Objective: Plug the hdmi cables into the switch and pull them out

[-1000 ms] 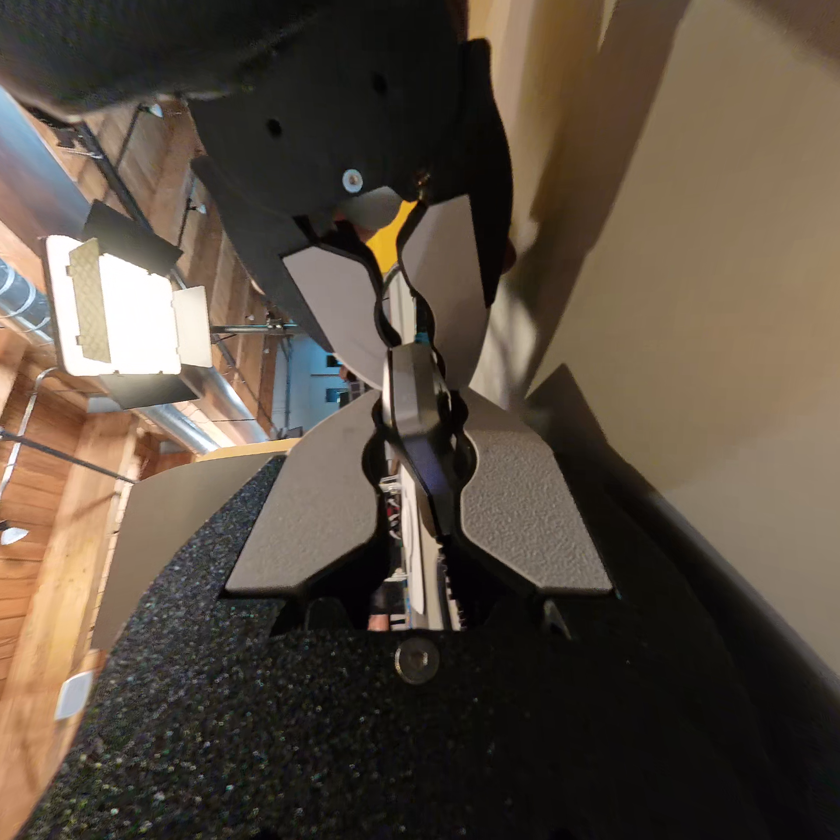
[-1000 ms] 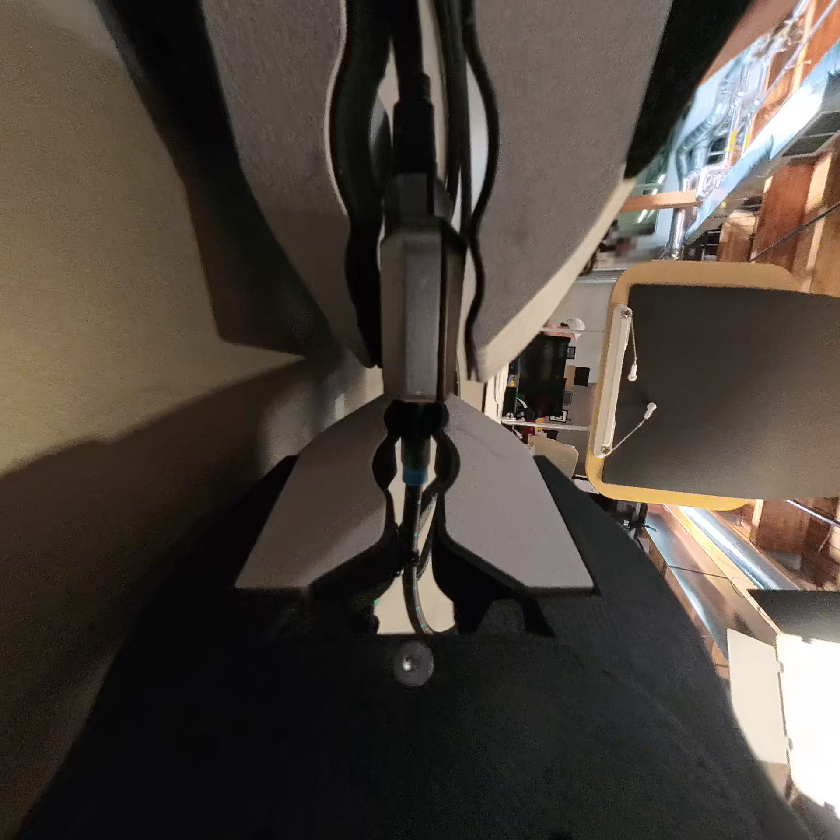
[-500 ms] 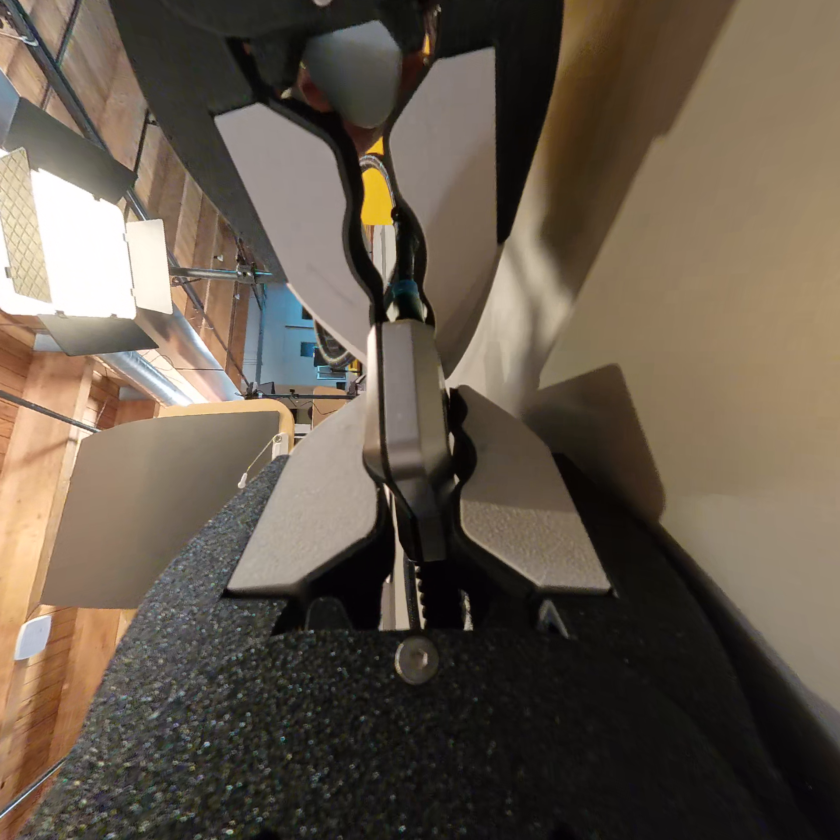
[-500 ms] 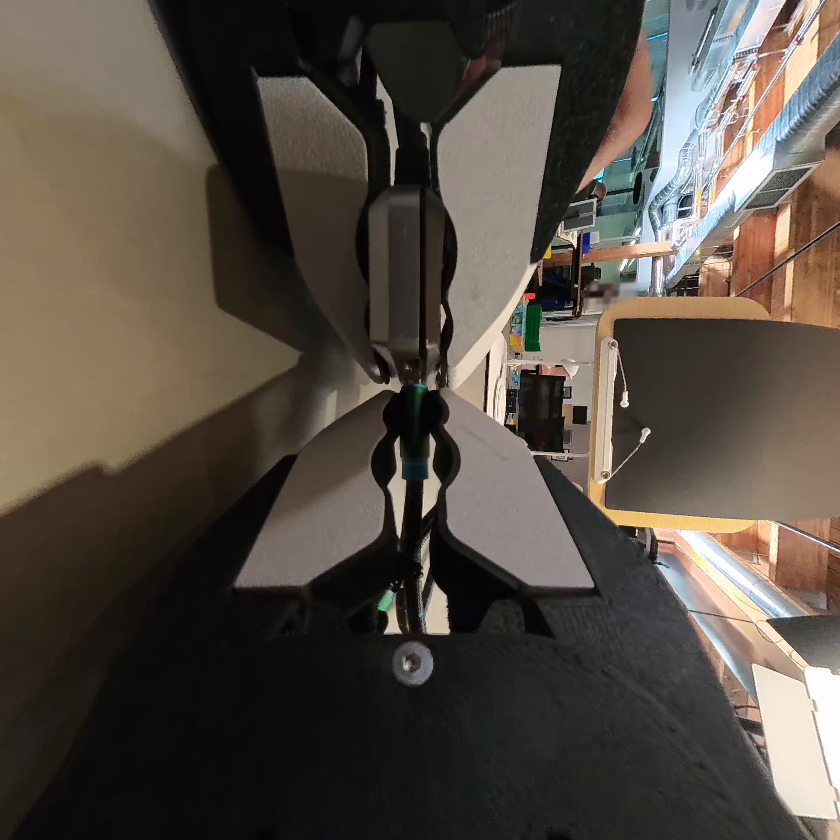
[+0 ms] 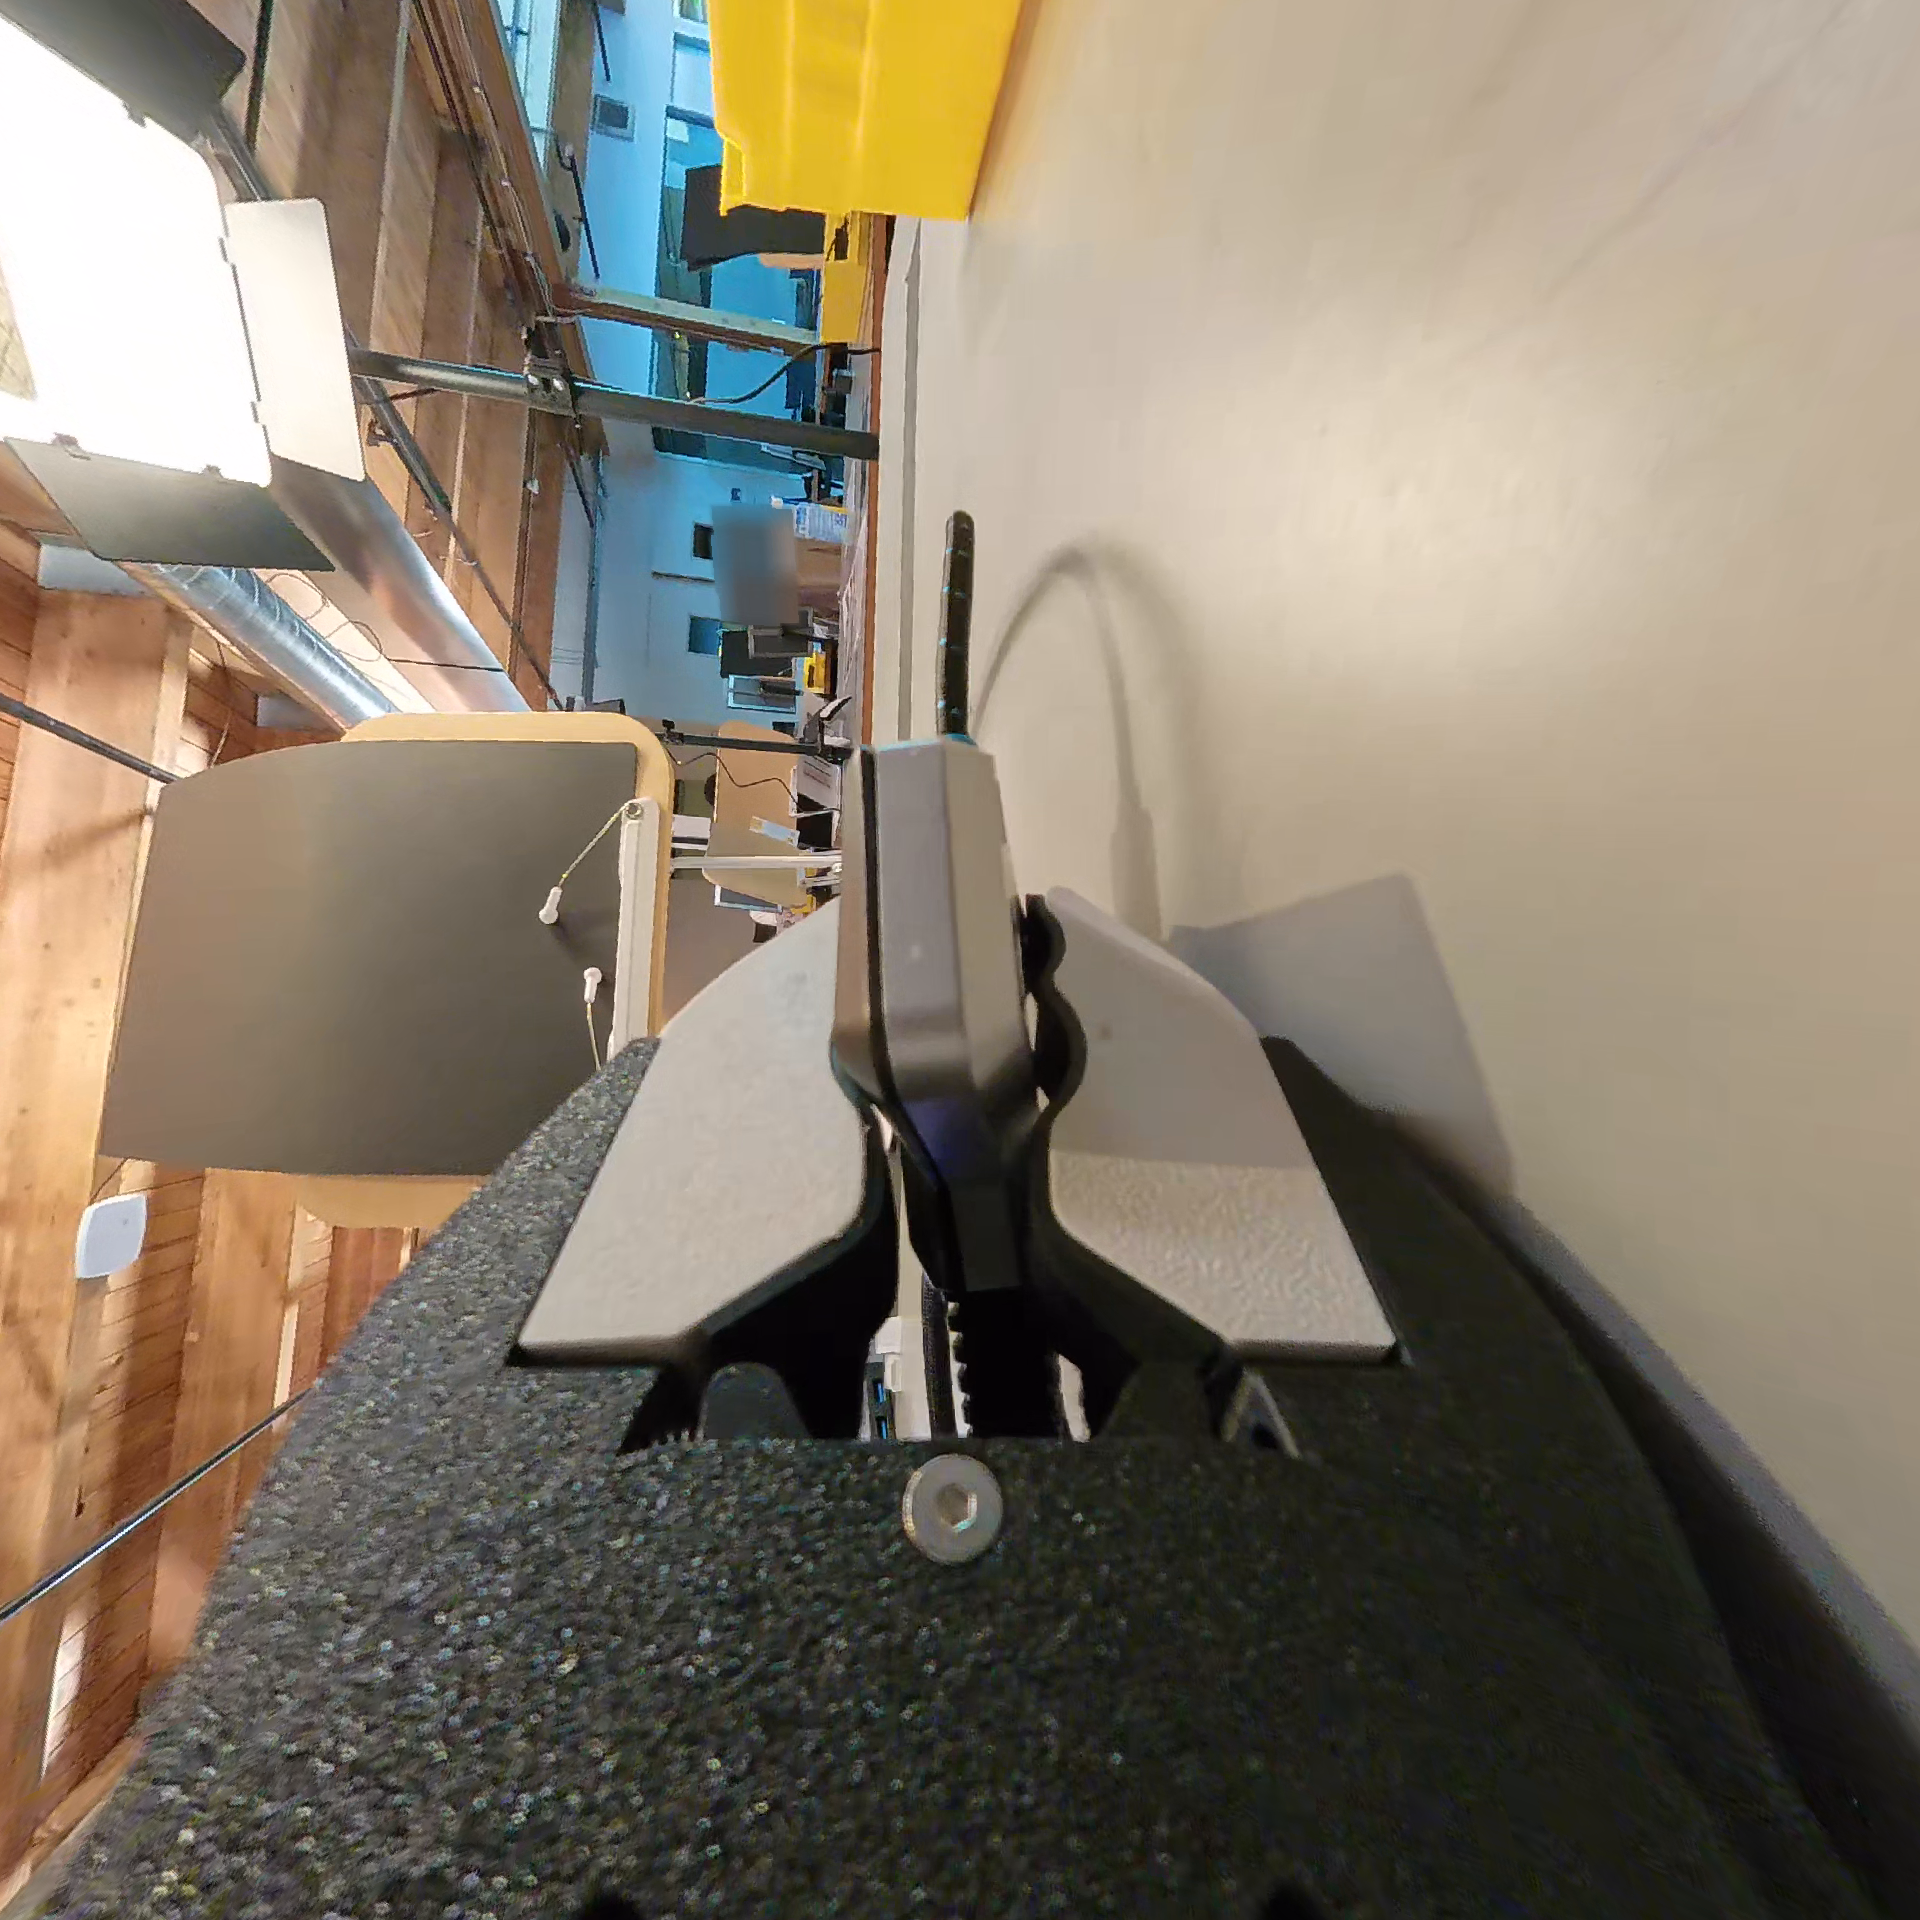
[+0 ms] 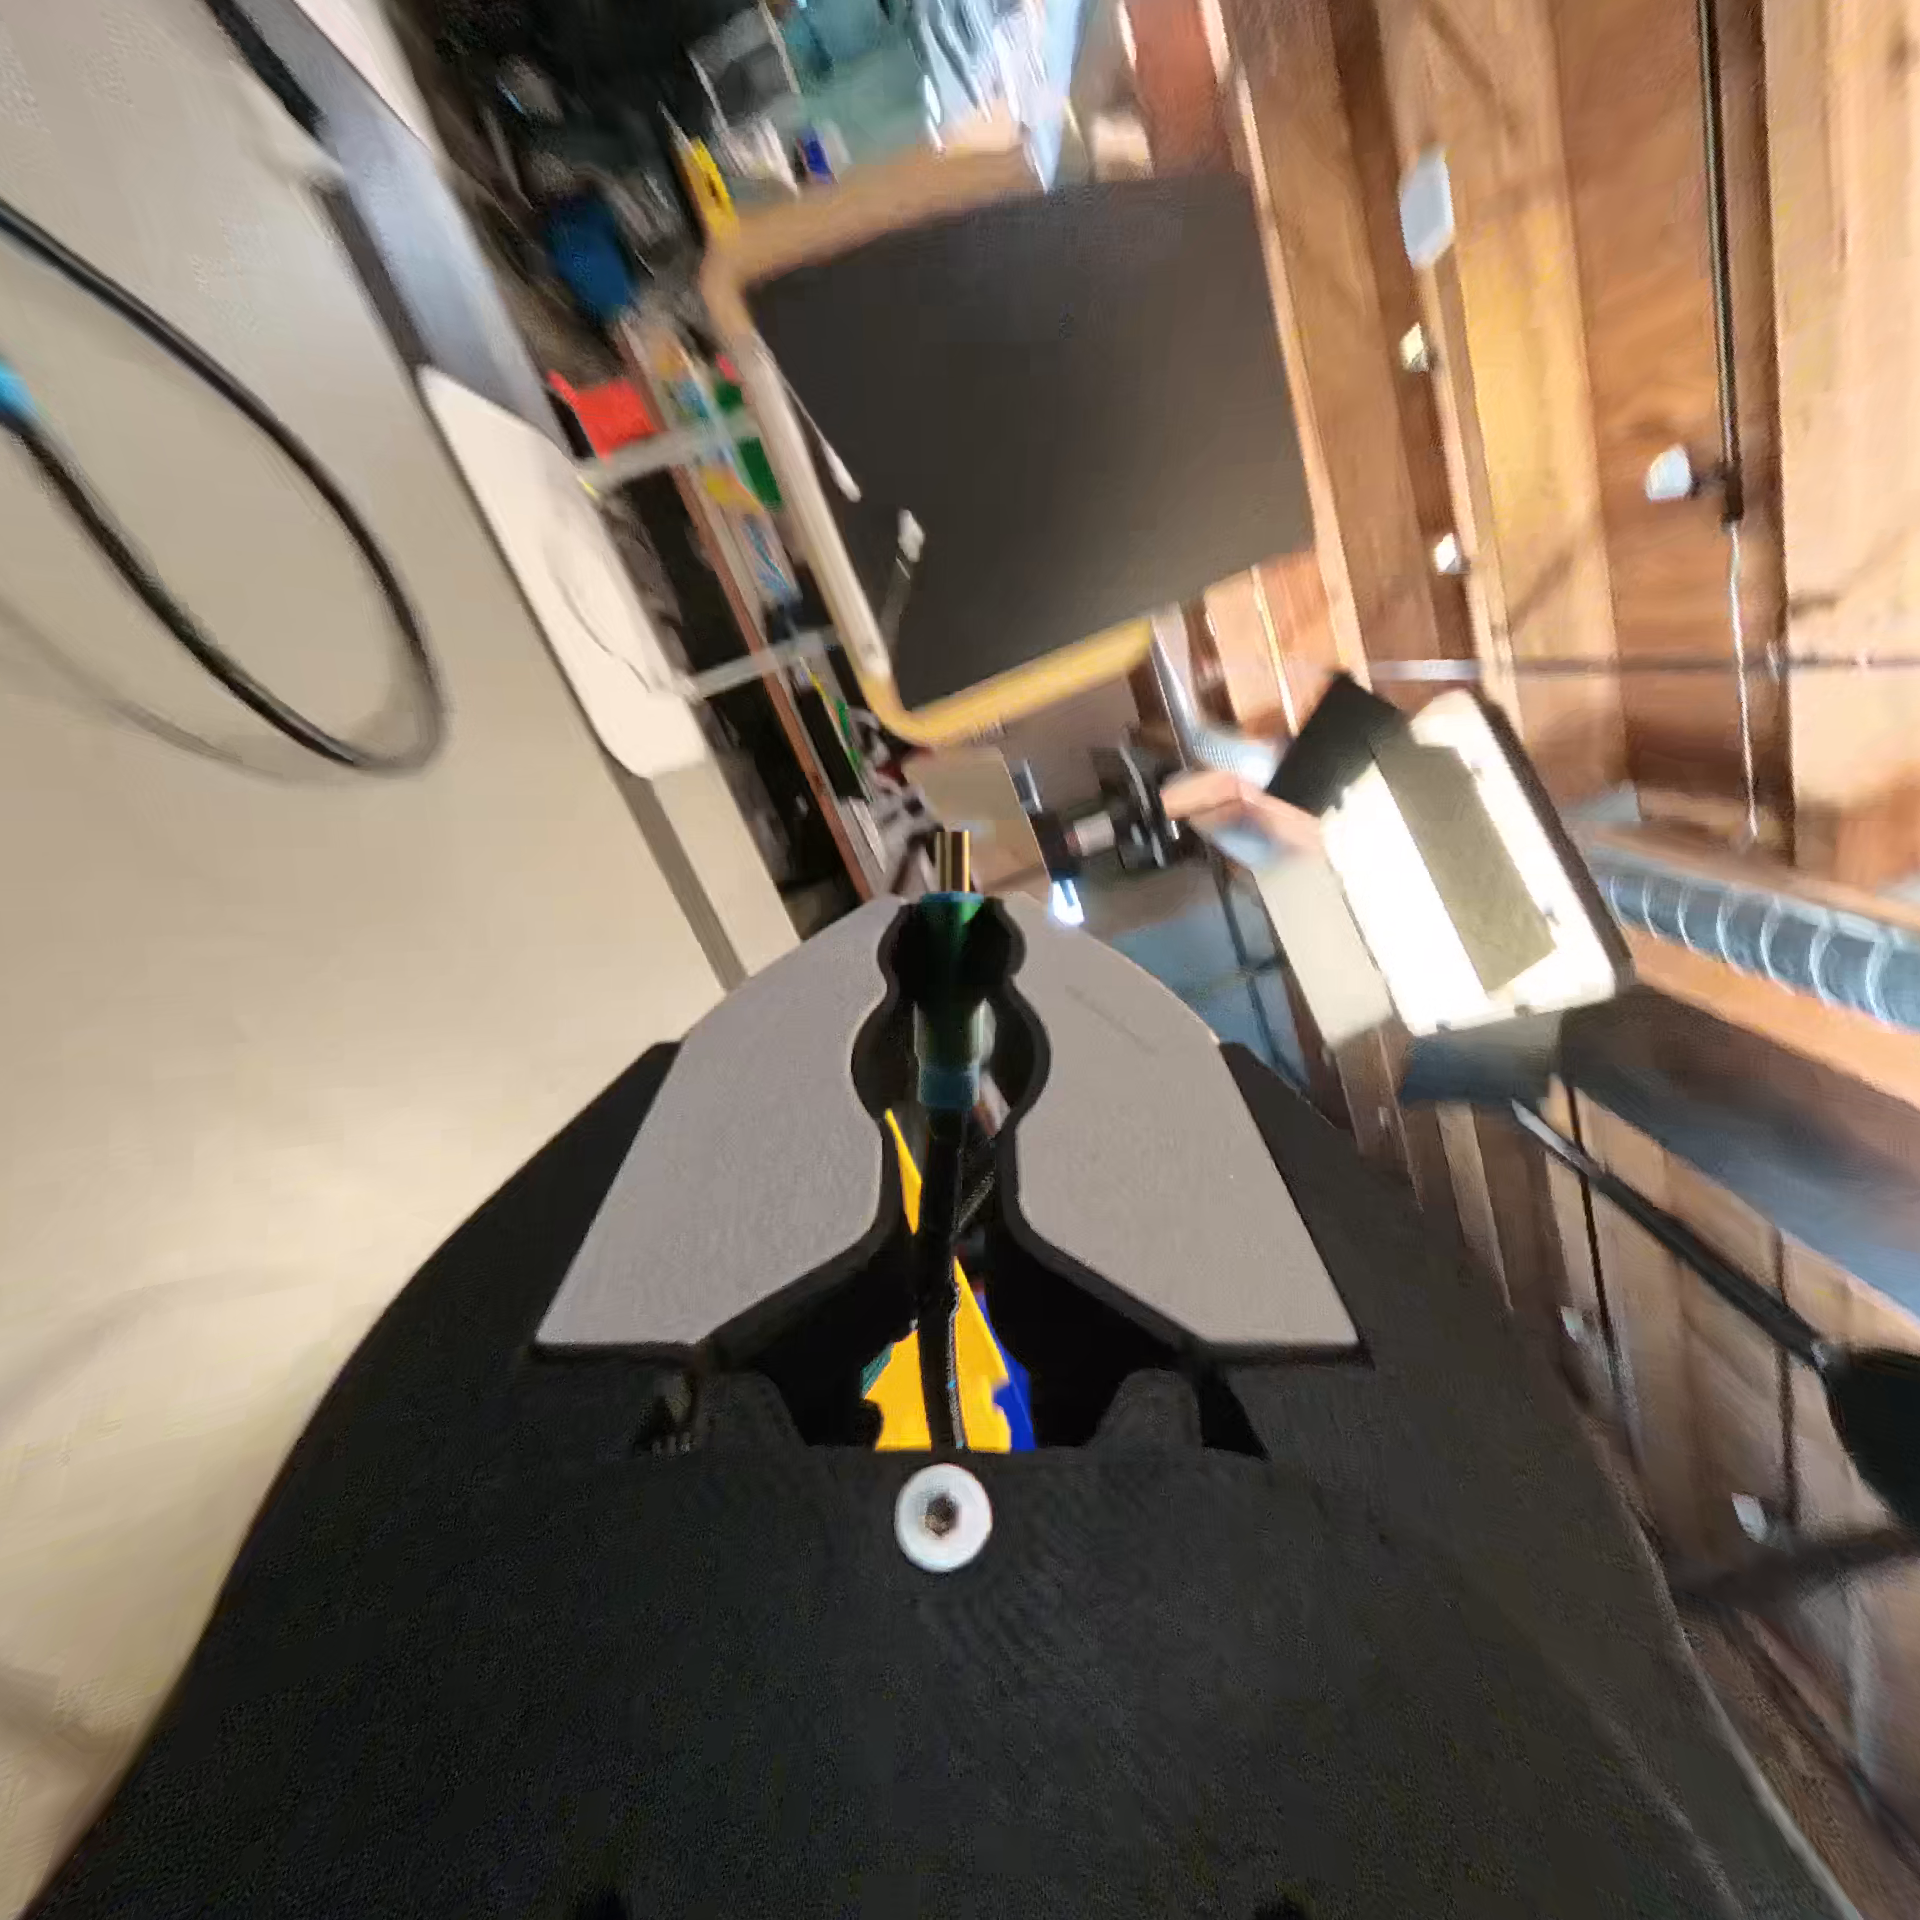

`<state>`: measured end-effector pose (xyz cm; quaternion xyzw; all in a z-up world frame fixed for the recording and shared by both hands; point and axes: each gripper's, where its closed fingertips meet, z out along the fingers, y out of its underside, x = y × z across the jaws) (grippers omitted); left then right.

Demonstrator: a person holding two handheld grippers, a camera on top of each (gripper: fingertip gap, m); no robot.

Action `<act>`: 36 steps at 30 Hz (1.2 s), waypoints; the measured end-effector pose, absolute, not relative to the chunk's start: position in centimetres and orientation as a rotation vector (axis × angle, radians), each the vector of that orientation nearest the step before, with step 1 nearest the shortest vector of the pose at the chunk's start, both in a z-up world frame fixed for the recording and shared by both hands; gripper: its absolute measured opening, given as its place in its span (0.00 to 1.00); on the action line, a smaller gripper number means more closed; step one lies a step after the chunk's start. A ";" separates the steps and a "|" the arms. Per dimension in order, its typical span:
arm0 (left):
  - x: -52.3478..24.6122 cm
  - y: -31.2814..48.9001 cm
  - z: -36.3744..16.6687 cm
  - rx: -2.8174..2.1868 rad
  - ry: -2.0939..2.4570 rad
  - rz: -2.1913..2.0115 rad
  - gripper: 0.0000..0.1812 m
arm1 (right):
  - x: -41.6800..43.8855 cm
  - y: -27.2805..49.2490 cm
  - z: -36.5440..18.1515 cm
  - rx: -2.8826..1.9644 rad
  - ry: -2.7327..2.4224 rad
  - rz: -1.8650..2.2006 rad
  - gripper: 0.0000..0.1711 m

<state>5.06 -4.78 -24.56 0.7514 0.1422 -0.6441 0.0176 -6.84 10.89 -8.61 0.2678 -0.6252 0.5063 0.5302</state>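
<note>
My left gripper [image 5: 935, 935] is shut on the grey HDMI switch [image 5: 928, 935], held edge-on above the pale table. A black braided cable [image 5: 956, 623] stands out of the switch's far end. My right gripper [image 6: 948, 920] is shut on a black HDMI cable plug [image 6: 943, 997] with a green collar; its gold metal tip [image 6: 951, 857] pokes out past the fingertips, free in the air. The plug's cable [image 6: 943, 1330] runs back between the fingers. The two grippers are apart and neither shows in the other's view.
The pale table [image 5: 1507, 520] lies to the right in the left wrist view, with a yellow bin [image 5: 862, 94] at its far end. A loose black cable loop [image 6: 260, 582] lies on the table [image 6: 208, 1039] in the right wrist view. A dark board [image 6: 1039, 416] and a lamp [image 6: 1455, 862] stand beyond. My right fingertips sit around 25 cm from my left ones.
The right gripper has pulled its plug out of the switch and swung away. The two grippers, face to face before, have separated. The left still holds the switch.
</note>
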 end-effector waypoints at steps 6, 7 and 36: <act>5.0 -4.3 -23.9 2.331 0.416 -2.040 0.14 | -19.9 16.0 -11.8 0.245 -1.861 1.094 0.07; 5.0 -4.1 -23.9 2.336 0.406 -2.045 0.14 | -21.2 16.4 -13.2 0.201 -1.931 1.079 0.08; 5.4 1.8 -23.4 2.402 0.126 -2.146 0.14 | 3.5 -0.2 -24.5 1.286 -1.655 0.887 0.07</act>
